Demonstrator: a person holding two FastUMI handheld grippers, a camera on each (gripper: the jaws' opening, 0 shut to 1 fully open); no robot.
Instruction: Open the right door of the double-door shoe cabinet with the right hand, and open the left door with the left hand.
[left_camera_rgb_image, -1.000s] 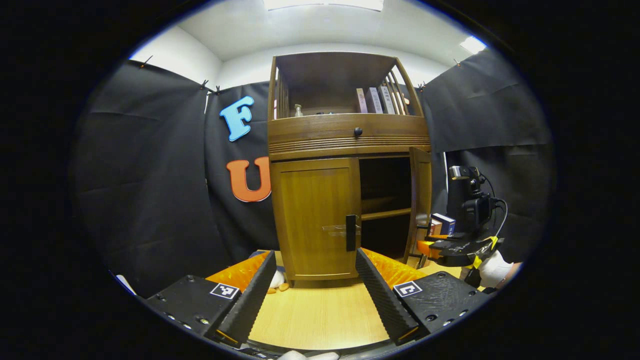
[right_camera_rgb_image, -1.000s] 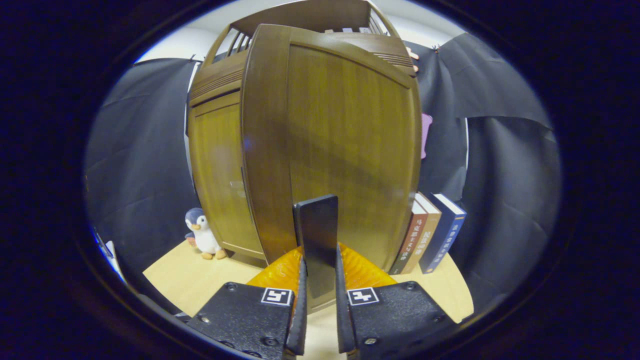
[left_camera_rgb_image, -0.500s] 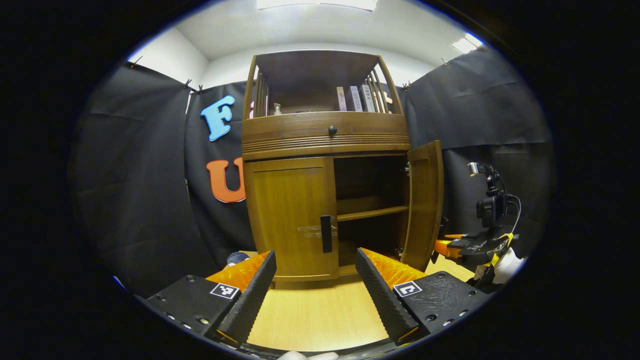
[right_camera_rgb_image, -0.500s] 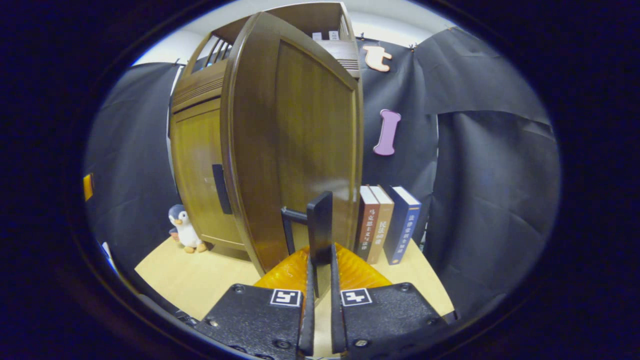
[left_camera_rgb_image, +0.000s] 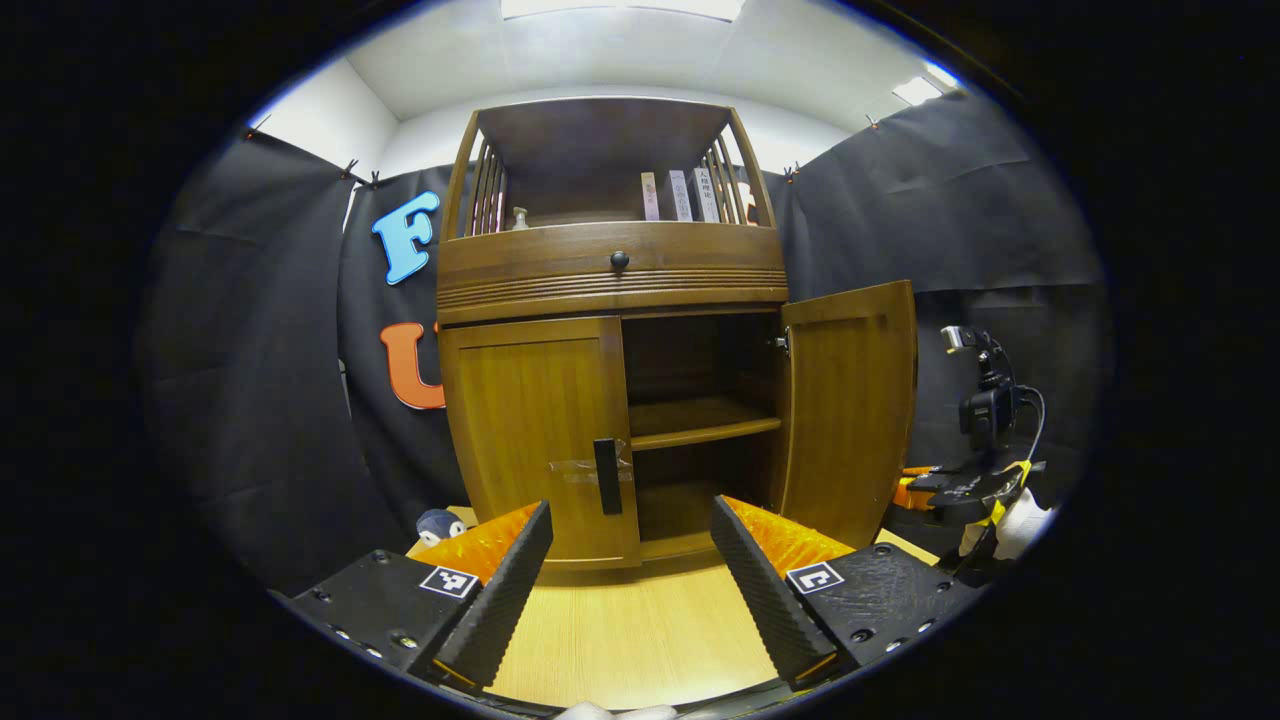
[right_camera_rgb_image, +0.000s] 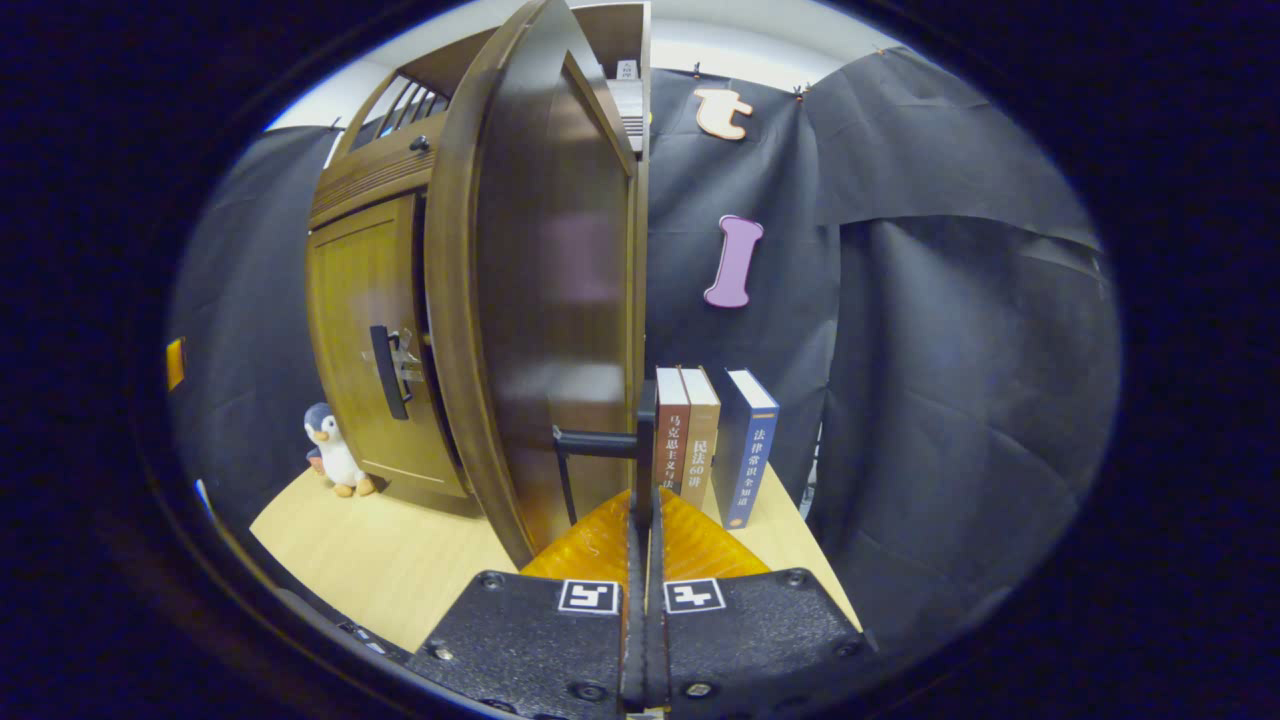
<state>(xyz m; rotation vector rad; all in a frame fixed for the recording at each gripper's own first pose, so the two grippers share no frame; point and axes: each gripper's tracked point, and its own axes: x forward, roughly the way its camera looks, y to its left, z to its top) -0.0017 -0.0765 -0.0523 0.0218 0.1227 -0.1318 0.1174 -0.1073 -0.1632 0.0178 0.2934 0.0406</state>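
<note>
The brown wooden shoe cabinet (left_camera_rgb_image: 610, 270) stands on the light table. Its left door (left_camera_rgb_image: 535, 440) is closed, and the dark handle (left_camera_rgb_image: 606, 476) sits at its inner edge. The right door (left_camera_rgb_image: 850, 410) is swung wide open, baring an inner shelf (left_camera_rgb_image: 700, 425). My left gripper (left_camera_rgb_image: 630, 545) is open, low in front of the cabinet and apart from the left handle. My right gripper (right_camera_rgb_image: 645, 500) is shut on the right door's handle (right_camera_rgb_image: 645, 440); that door (right_camera_rgb_image: 540, 300) appears nearly edge-on. In the left gripper view the right gripper (left_camera_rgb_image: 960, 485) is at the far right, held by a gloved hand (left_camera_rgb_image: 1010, 525).
Three books (right_camera_rgb_image: 705, 440) stand upright right of the cabinet, just beyond the open door. A toy penguin (right_camera_rgb_image: 330, 462) sits at the cabinet's left foot. Books (left_camera_rgb_image: 680, 195) and a small bottle (left_camera_rgb_image: 518, 217) rest on the top shelf. Black cloth walls surround the table (left_camera_rgb_image: 640, 630).
The right door has swung much further open with my right gripper shut on its handle. In the left gripper view the cabinet has slid leftward; the left gripper stays open.
</note>
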